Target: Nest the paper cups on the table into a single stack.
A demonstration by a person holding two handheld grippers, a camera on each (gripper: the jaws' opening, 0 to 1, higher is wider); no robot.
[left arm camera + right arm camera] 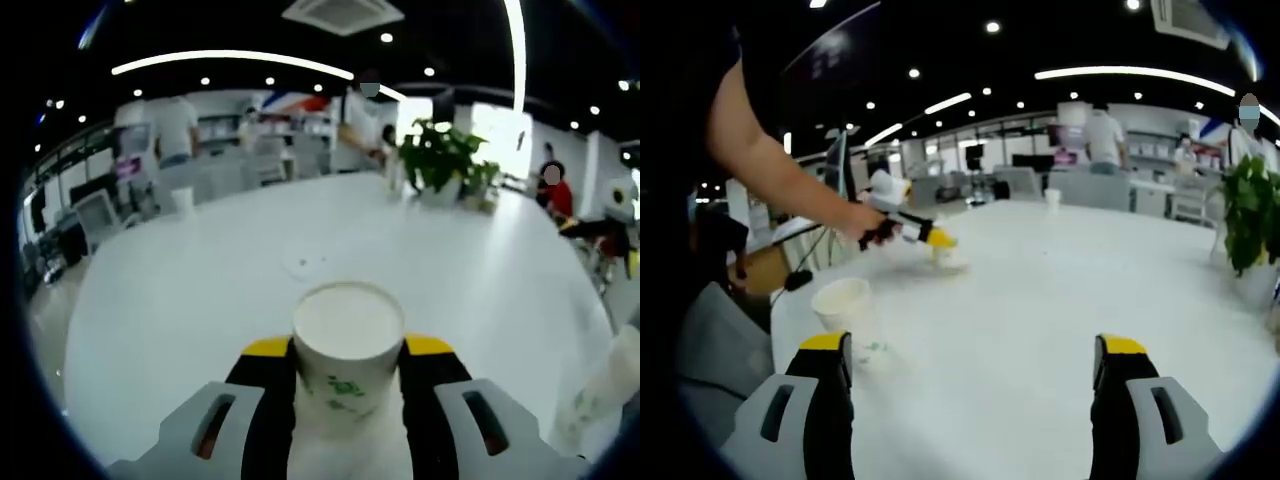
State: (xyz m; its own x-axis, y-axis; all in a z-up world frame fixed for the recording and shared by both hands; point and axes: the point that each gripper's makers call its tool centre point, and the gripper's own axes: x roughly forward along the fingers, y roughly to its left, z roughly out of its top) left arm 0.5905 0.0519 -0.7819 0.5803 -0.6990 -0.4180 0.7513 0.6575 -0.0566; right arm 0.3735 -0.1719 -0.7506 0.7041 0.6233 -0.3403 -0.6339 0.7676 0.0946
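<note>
A: What do the left tongs point(348, 375) have?

B: In the left gripper view they are closed onto a paper cup point(348, 350). The cup stands upright between the two yellow-tipped jaws, one jaw pressing each side, its open mouth facing up and a small green print on its wall. It sits at 6 o'clock in that view, right at the tips.

A: And the right tongs point(975, 362)?

B: In the right gripper view the jaws stand wide apart with nothing between them, only bare white surface point(1040, 300).

A: Any cup near them?

B: Yes, a second paper cup point(844, 305) stands upright on the surface at about 9 o'clock, just beyond the tip of the jaw on that side and outside the gap, not touching it as far as I can tell.

A: Can you see the left tongs from there?

B: They show at about 10 o'clock, farther across the surface, held by a person's hand point(865, 222) on a bare forearm. Something pale sits at their yellow tips, too blurred to make out well.

A: What lies beyond?

B: A potted plant point(440, 155) stands on the surface at 1 o'clock in the left gripper view, and another small white cup point(183, 200) at 10 o'clock near the far edge. People stand at desks behind.
</note>
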